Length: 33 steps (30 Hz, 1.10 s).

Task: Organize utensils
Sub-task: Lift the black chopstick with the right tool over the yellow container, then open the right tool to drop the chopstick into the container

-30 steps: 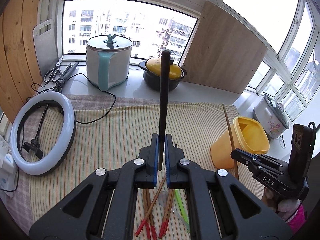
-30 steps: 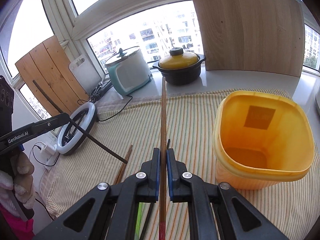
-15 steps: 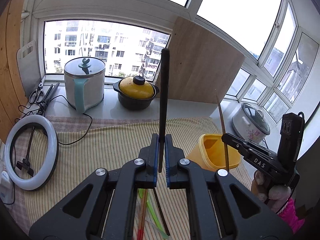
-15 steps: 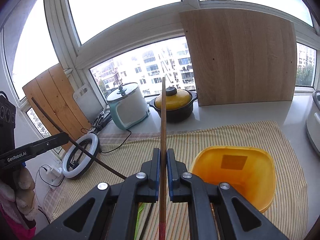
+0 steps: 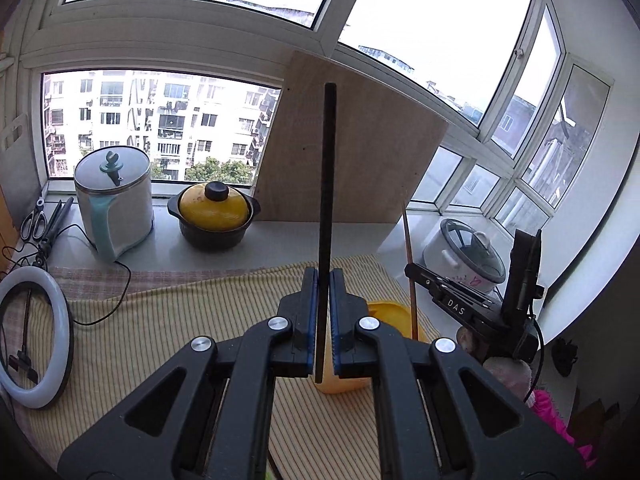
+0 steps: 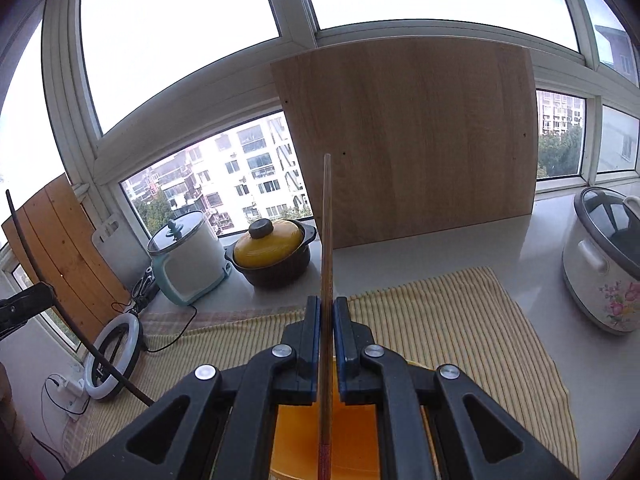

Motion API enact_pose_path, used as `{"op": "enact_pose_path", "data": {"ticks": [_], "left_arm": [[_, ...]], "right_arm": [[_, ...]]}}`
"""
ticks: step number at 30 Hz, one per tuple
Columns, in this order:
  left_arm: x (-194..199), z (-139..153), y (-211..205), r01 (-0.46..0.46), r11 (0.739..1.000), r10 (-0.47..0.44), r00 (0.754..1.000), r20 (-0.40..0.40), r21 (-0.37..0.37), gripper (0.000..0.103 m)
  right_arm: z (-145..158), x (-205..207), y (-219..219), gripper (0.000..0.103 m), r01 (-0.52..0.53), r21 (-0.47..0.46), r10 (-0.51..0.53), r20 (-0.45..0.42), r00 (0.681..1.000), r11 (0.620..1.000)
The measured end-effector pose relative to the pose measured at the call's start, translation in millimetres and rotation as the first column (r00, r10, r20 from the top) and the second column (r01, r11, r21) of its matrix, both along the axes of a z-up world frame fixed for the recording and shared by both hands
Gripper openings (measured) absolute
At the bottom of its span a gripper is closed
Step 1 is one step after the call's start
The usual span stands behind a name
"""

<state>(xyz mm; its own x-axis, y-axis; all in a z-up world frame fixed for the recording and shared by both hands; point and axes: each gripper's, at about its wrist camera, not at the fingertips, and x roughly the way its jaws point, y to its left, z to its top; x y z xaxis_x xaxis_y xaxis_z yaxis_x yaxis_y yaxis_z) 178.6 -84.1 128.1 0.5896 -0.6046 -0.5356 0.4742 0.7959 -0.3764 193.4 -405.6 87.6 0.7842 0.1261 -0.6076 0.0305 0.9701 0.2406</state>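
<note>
The left gripper (image 5: pixel 324 312) has its jaws clamped on a black chopstick (image 5: pixel 327 200), which stands nearly upright between the blue pads, most of its length rising above them and a short end hanging below. The right gripper (image 6: pixel 327 340) has its jaws clamped on a brown wooden chopstick (image 6: pixel 326 240) with a red lower end, also upright between the pads. A yellow plastic container (image 6: pixel 352 436) sits on the striped cloth (image 6: pixel 460 320) covering the tabletop, directly under the right jaws, with the chopstick's red end hanging over its open mouth. In the left wrist view the same container lies just behind the left jaws. A yellow-lidded black pot (image 5: pixel 214 216) and a wooden board (image 6: pixel 412 140) stand on the windowsill behind.
</note>
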Motion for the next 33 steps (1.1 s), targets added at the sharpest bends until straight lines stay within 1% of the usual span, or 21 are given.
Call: {"op": "enact_pose_path", "data": {"ticks": [7,12,23,29,33], "left_arm": [[12,3,-41,0.045,0.999,-0.045,0.999,-0.004,0.004,0.003],[19,-2,-65,0.078,0.997,-0.078,0.997,-0.024,0.009,0.003],[35,-48,-97,0.111,0.992,-0.103,0.987,-0.126,0.065,0.003],[43,-74,-107,0.116,0.988,-0.096,0.978,-0.185,0.101,0.003],[47,-86,-110,0.110,0.987,-0.084,0.975,-0.207,0.120,0.003]], "right_arm": [[-12,6,-24,0.004,0.030,0.014,-0.030,-0.022,0.999,0.999],[-19,8,-32,0.004,0.044,0.013,-0.044,-0.025,0.999,0.999],[-41,4,-41,0.004,0.043,0.032,-0.041,-0.049,0.998,0.999],[-50,-3,-35,0.005,0.016,0.031,-0.014,-0.077,0.997,0.999],[-52,-7,-32,0.005,0.006,0.026,-0.004,-0.085,0.996,1.000]]}}
